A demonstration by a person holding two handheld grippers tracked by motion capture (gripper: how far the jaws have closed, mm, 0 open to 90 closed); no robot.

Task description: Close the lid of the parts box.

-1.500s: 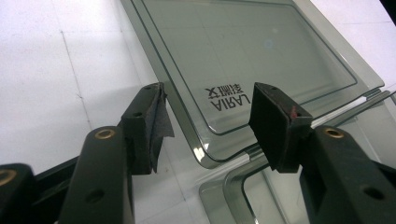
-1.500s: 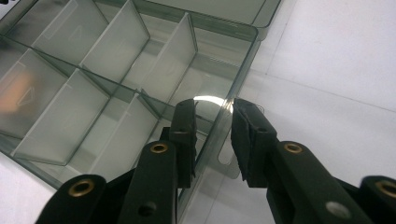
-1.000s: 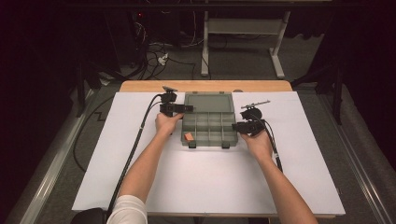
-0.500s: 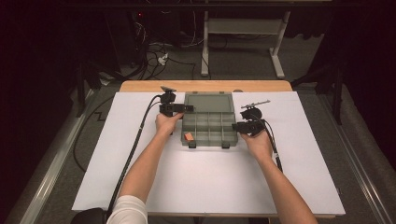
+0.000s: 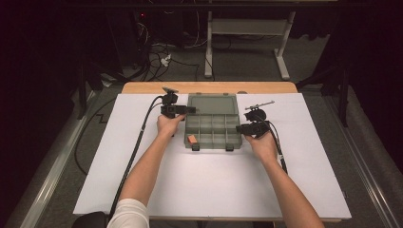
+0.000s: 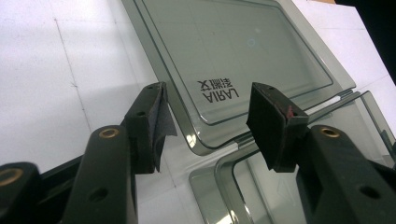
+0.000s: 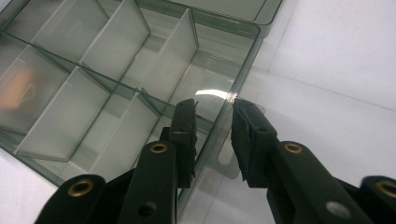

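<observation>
A translucent grey compartment box (image 5: 223,142) lies open mid-table, its lid (image 5: 212,104) folded flat behind it. A small orange piece (image 5: 192,139) sits in the front left compartment and is a blur (image 7: 16,88) in the right gripper view. My left gripper (image 5: 191,110) is at the lid's left corner. Its jaws have just been closing, and the lid's rounded corner (image 6: 198,140) lies in the gap (image 6: 208,93), untouched by the pads. My right gripper (image 5: 238,128) straddles the box's right wall (image 7: 243,65), one jaw inside and one outside (image 7: 214,103), with small gaps on both sides.
White paper (image 5: 214,185) covers the wooden table (image 5: 142,88). A cable (image 5: 138,147) trails from the left gripper along the forearm, another from the right. Beyond the table's far edge are a dark floor, cables and a desk frame (image 5: 247,33).
</observation>
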